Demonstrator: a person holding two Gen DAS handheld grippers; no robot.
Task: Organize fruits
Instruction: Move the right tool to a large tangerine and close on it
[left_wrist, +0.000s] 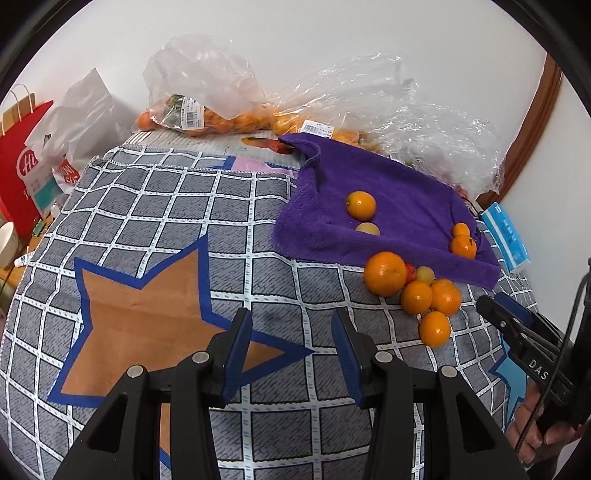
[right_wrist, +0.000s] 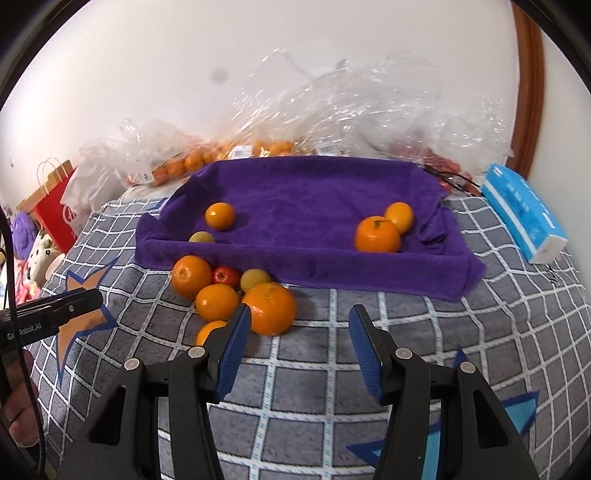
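Under my black left gripper (left_wrist: 291, 347) with its blue pads lies a grey blanket (left_wrist: 155, 206) checked in white lines, with an orange star (left_wrist: 147, 314) edged in dark blue. Ahead of my right gripper (right_wrist: 300, 345), also black with blue pads, orange fruits (right_wrist: 269, 308), one red (right_wrist: 226, 276) and one yellowish (right_wrist: 255, 279), lie before a purple towel (right_wrist: 314, 195). Further right is a light blue pack (right_wrist: 524, 214).

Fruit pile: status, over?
Both grippers, left and right, open, empty. Fruit pile loose before purple towel tray. Nothing blocking.
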